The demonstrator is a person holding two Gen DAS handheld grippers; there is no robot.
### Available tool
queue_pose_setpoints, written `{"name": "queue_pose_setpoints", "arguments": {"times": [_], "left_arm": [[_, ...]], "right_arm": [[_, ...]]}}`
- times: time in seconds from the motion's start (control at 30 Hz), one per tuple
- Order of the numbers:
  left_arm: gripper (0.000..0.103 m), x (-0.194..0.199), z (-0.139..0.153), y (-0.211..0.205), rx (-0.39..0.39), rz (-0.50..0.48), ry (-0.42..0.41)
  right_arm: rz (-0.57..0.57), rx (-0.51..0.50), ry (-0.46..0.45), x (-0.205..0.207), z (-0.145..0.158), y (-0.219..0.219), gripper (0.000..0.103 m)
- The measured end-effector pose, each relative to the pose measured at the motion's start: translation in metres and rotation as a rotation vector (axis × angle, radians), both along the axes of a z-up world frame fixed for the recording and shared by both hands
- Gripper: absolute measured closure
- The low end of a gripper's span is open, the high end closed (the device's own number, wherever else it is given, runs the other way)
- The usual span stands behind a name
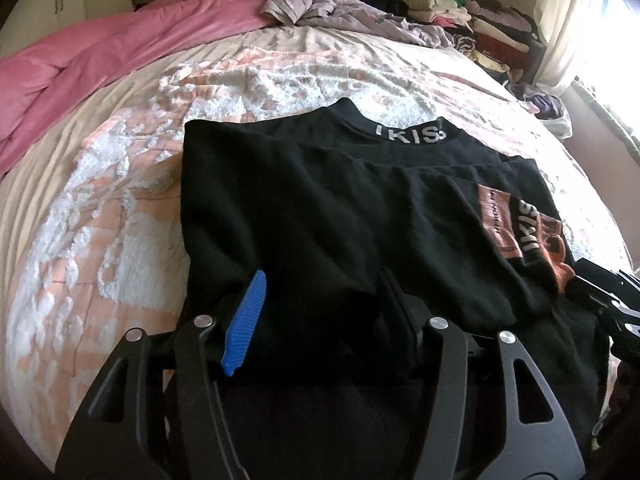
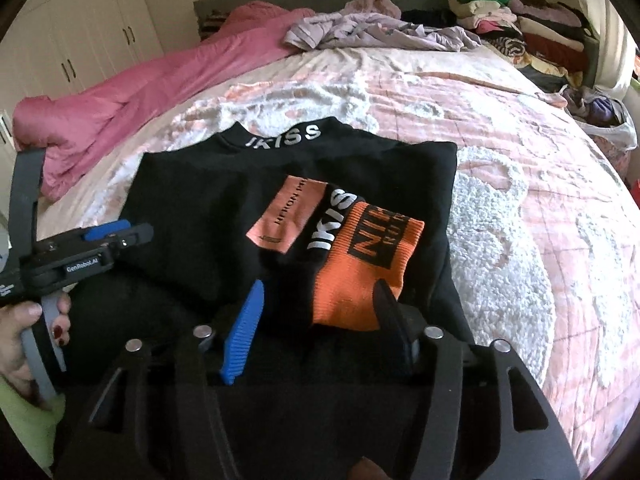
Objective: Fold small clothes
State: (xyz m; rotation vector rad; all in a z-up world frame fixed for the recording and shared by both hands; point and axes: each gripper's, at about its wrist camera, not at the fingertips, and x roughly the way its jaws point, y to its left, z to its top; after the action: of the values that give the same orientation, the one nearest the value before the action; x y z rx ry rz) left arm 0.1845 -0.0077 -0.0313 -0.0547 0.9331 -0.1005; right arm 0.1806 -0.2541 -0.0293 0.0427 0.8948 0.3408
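Note:
A black sweater (image 1: 320, 200) with a white "IKISS" collar lies folded on the pink and white bedspread (image 1: 120, 200). In the right wrist view the sweater (image 2: 192, 200) has its orange ribbed cuff (image 2: 360, 268) and an orange label (image 2: 288, 216) lying on top. My left gripper (image 1: 320, 304) stands over the sweater's near edge with its jaws apart. Black fabric lies between them, and the blue pad (image 1: 245, 320) shows bare. My right gripper (image 2: 318, 312) is open with the orange cuff between its fingers. A hand (image 2: 24, 328) holds the left gripper (image 2: 120, 234) at the sweater's left edge.
A pink duvet (image 1: 100, 64) runs along the bed's left side. Crumpled lilac clothes (image 1: 332, 8) lie at the head, beside a stack of folded clothes (image 1: 480, 28). A plastic bag (image 2: 612, 128) sits at the bed's right edge. White wardrobe doors (image 2: 80, 20) stand at the left.

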Motion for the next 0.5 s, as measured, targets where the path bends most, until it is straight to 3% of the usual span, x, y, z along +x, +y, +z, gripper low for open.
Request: {"name": "queue_pose_setpoints", "arguments": {"times": [0.33, 0.5], "left_arm": [[0.047, -0.018, 0.015, -0.002, -0.024, -0.01, -0.015], [0.038, -0.027, 0.025, -0.002, -0.036, -0.013, -0.032]], "right_arm": [[-0.014, 0.049, -0.057, -0.021, 0.023, -0.008, 0.022], [-0.026, 0.079, -0.073, -0.03, 0.033, -0.014, 0.015]]}}
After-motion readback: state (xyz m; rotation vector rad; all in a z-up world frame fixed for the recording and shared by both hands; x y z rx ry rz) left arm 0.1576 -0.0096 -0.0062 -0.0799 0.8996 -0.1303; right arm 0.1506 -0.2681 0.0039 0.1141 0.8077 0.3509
